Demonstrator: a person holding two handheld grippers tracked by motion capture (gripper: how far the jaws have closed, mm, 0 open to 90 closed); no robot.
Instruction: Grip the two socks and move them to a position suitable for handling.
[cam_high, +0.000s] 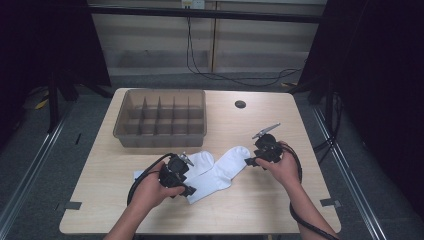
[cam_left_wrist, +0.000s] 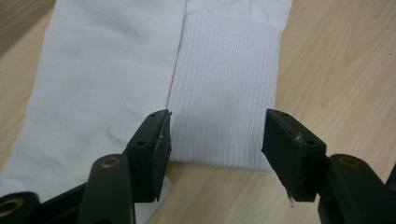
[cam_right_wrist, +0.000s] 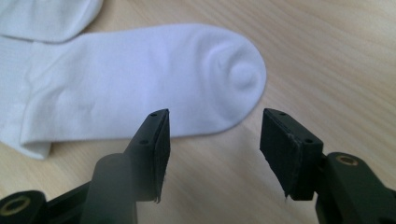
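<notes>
High view: a pale wood-grain table (cam_high: 260, 200) carries a translucent grey plastic bin (cam_high: 161, 117) split into small square cells, and nearer the person two white socks (cam_high: 220, 172) lying flat, overlapping. One sock's ribbed cuff (cam_left_wrist: 224, 112) sits between the left gripper (cam_left_wrist: 217, 135) jaws, which stand partly apart, pressing nothing. The rounded, smooth-knit toe (cam_right_wrist: 233, 70) lies just beyond the right gripper (cam_right_wrist: 215, 140), also part open and holding nothing.
</notes>
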